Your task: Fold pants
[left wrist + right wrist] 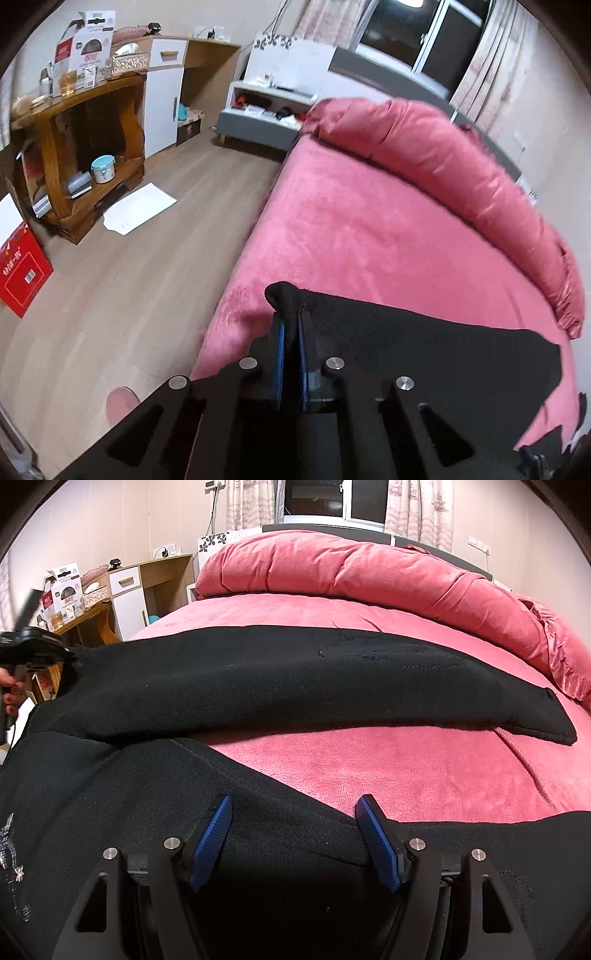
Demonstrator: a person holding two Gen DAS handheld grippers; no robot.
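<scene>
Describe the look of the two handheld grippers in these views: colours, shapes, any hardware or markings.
Both are matt black frames with triangular cut-outs and round silver bolt heads. The left gripper carries two flat blue ribbed pads. The right gripper has matching blue ribbed pads on black finger mounts. No cables or printed markings show on either; a bit of bare hand is visible, no sleeve.
</scene>
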